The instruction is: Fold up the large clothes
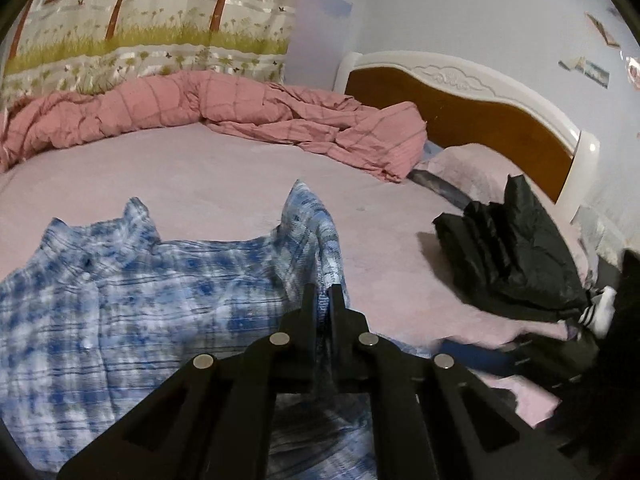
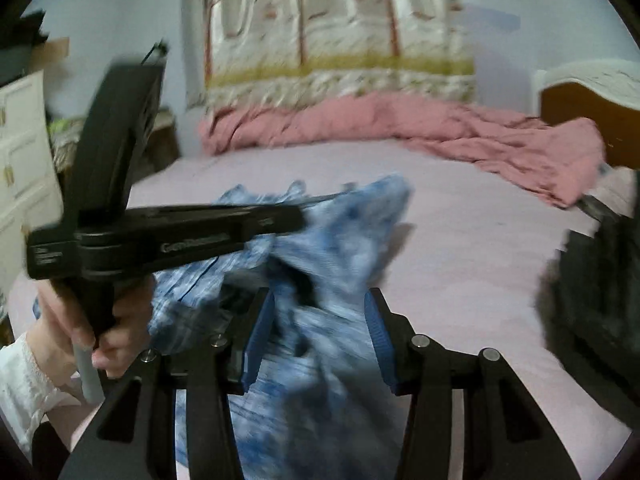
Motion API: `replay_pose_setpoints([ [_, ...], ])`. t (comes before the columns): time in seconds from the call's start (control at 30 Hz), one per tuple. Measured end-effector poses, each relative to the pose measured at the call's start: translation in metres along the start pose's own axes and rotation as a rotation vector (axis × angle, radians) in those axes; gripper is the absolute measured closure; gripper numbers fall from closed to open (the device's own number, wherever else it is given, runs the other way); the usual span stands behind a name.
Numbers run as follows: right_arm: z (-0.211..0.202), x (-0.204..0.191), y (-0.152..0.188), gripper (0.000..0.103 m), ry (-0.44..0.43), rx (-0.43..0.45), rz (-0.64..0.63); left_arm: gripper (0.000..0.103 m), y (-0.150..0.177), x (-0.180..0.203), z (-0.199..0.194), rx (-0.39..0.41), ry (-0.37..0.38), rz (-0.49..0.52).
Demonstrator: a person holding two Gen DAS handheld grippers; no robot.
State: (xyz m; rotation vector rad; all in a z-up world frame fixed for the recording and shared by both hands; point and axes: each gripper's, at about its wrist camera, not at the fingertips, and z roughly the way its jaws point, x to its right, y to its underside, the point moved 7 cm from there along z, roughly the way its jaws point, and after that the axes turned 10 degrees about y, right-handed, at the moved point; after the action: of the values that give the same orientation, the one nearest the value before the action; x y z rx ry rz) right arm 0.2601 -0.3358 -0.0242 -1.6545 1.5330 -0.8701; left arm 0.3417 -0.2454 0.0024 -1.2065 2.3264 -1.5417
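A blue and white plaid shirt (image 1: 132,292) lies on the pink bed sheet (image 1: 224,188), collar to the left. My left gripper (image 1: 322,292) is shut on a raised fold of the shirt and lifts it into a peak. In the right wrist view the shirt (image 2: 336,240) is bunched and blurred. My right gripper (image 2: 320,332) is open, its blue pads (image 2: 258,340) on either side of the cloth without pinching it. The left gripper's body (image 2: 168,232) crosses that view, held by a hand.
A rumpled pink checked quilt (image 1: 248,112) lies along the far side of the bed. A black garment (image 1: 516,248) sits at the right, near the wooden headboard (image 1: 460,108). A printed curtain (image 1: 160,24) hangs behind. A white dresser (image 2: 24,160) stands at left.
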Motion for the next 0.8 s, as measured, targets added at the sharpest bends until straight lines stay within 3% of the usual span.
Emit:
replay_pose_setpoints([
  [0.1,0.034,0.008,-0.002,0.099,0.114,-0.060,0.057,0.098,0.000,-0.004,-0.002,0.008,-0.010,-0.012],
  [0.13,0.038,0.014,-0.003,0.099,0.125,-0.051,0.083,0.099,0.000,-0.008,-0.004,0.013,-0.023,-0.020],
  [0.23,0.040,0.044,0.002,0.100,0.294,-0.040,0.153,0.099,-0.005,-0.027,-0.018,0.057,-0.127,-0.023],
  [0.37,0.045,0.068,0.018,0.100,0.364,-0.123,0.167,0.100,-0.011,-0.063,-0.047,0.100,-0.223,-0.063],
  [0.4,0.043,0.076,0.023,0.099,0.407,-0.140,0.163,0.100,-0.010,-0.072,-0.056,0.098,-0.265,-0.044],
  [0.47,0.040,0.084,0.027,0.094,0.418,-0.165,0.151,0.100,-0.008,-0.089,-0.082,0.091,-0.419,0.055],
  [0.53,0.034,0.088,0.027,0.078,0.437,-0.151,0.137,0.100,-0.007,-0.113,-0.119,0.112,-0.568,0.070],
  [0.57,0.029,0.089,0.024,0.074,0.447,-0.134,0.129,0.100,-0.005,-0.123,-0.137,0.126,-0.605,0.044],
  [0.63,0.021,0.087,0.018,0.055,0.435,-0.106,0.136,0.100,-0.001,-0.141,-0.169,0.151,-0.629,0.001],
  [0.8,0.009,0.056,-0.005,0.049,0.316,-0.067,0.172,0.100,0.027,-0.182,-0.204,0.115,-0.726,-0.041],
])
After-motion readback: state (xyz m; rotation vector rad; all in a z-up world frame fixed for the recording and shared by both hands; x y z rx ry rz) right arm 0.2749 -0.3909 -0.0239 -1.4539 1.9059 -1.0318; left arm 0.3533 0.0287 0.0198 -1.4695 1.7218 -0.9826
